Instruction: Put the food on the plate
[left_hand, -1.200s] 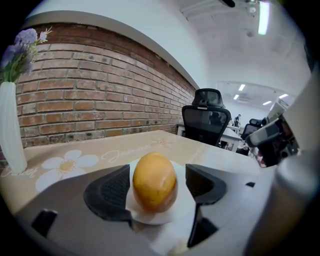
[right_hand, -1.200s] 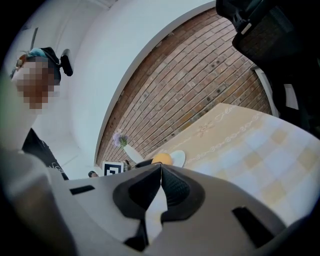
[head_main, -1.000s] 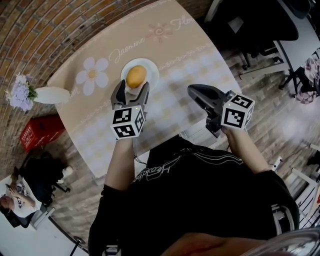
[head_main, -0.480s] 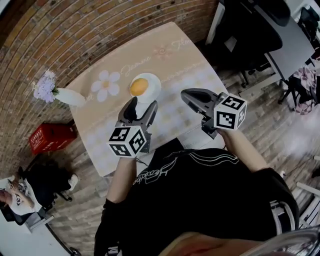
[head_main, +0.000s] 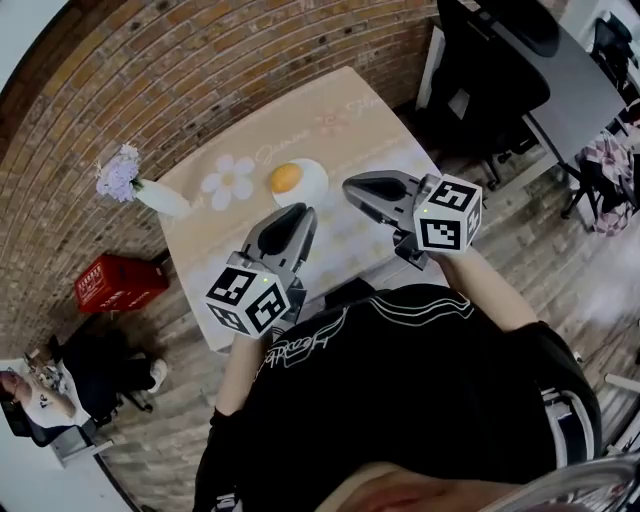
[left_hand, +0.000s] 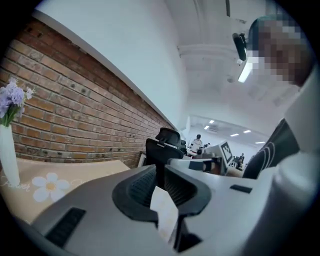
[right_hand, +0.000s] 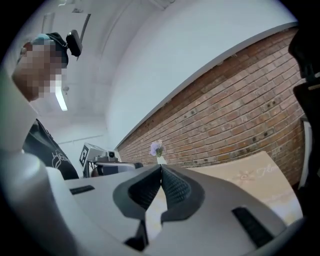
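An orange, roundish piece of food (head_main: 286, 178) lies on a white plate (head_main: 310, 187) on the beige flower-print table (head_main: 340, 120). My left gripper (head_main: 297, 213) hangs over the table's near part, short of the plate. Its jaws are closing, with a thin slit left and nothing between them (left_hand: 160, 172). My right gripper (head_main: 350, 186) hovers to the right of the plate, shut and empty, its pads meeting (right_hand: 161, 167). Both gripper views look out level over the table (left_hand: 75, 175) at the brick wall, so neither shows the plate.
A white vase (head_main: 165, 199) with purple flowers (head_main: 120, 172) stands at the table's left end, also seen as the vase (left_hand: 7, 162) in the left gripper view. A red crate (head_main: 118, 283) sits on the floor to the left. Black office chairs (head_main: 490, 70) stand beyond the table's right end.
My left gripper has drawn back from the plate toward me and its wide-open jaws have come nearly together. The food stays on the plate. The right gripper stays shut.
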